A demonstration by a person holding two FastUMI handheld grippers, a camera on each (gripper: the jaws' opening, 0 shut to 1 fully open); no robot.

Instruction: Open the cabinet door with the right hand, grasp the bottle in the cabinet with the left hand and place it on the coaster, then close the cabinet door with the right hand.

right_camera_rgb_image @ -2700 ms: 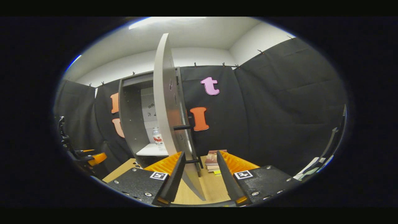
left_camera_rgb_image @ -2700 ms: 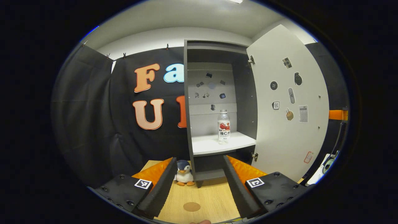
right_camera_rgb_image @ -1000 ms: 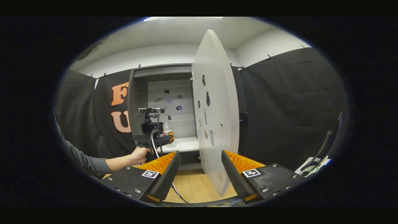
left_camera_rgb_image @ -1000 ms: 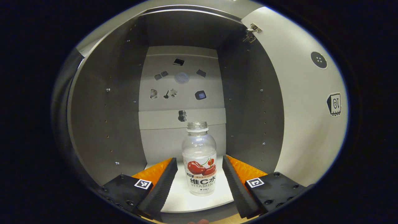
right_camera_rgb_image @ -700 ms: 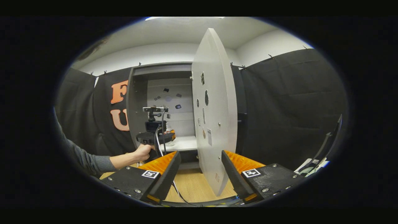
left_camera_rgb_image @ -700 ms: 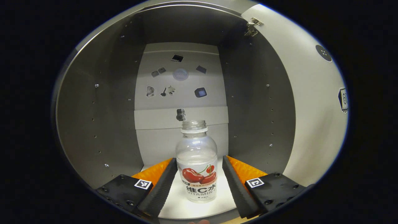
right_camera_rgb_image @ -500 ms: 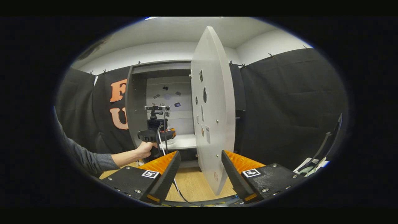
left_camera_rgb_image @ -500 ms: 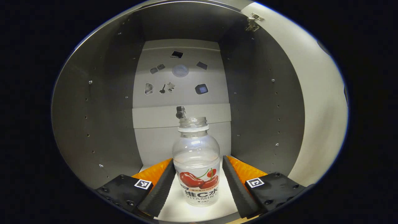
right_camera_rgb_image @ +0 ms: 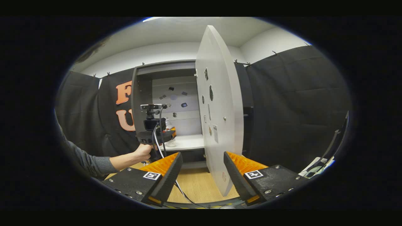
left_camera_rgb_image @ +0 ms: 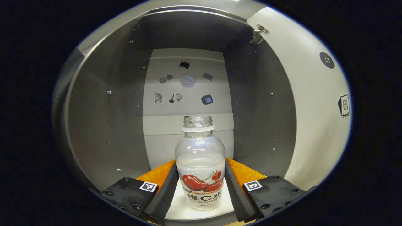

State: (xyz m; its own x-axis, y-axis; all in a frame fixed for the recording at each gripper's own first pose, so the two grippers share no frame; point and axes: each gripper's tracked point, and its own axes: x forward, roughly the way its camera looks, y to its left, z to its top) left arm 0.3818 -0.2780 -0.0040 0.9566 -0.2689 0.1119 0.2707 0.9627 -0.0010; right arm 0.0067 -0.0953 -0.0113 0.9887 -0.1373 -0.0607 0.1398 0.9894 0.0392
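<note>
The pale grey cabinet door (right_camera_rgb_image: 220, 125) stands swung wide on its hinges, so your first step reads as done. Your left hand-held gripper (left_camera_rgb_image: 201, 191) reaches into the dark grey cabinet (left_camera_rgb_image: 103, 125), its fingers (left_camera_rgb_image: 163, 194) closed in against both sides of the clear plastic bottle with the red cherry label (left_camera_rgb_image: 201, 169); contact looks made on each side, so judge the bottle as gripped. The bottle stands upright on the white shelf (left_camera_rgb_image: 176, 213), its base apparently resting there, not yet lifted. In the right gripper view, your left hand (right_camera_rgb_image: 143, 152) holds that tool at the cabinet mouth above the light wooden bench (right_camera_rgb_image: 194, 185). Your right hand-held gripper (right_camera_rgb_image: 201, 175) hangs back with jaws wide, holding nothing, the door's free edge standing between its fingers but well ahead of them. Left to do: lift the bottle out, set it on the coaster, then shut the door.
</note>
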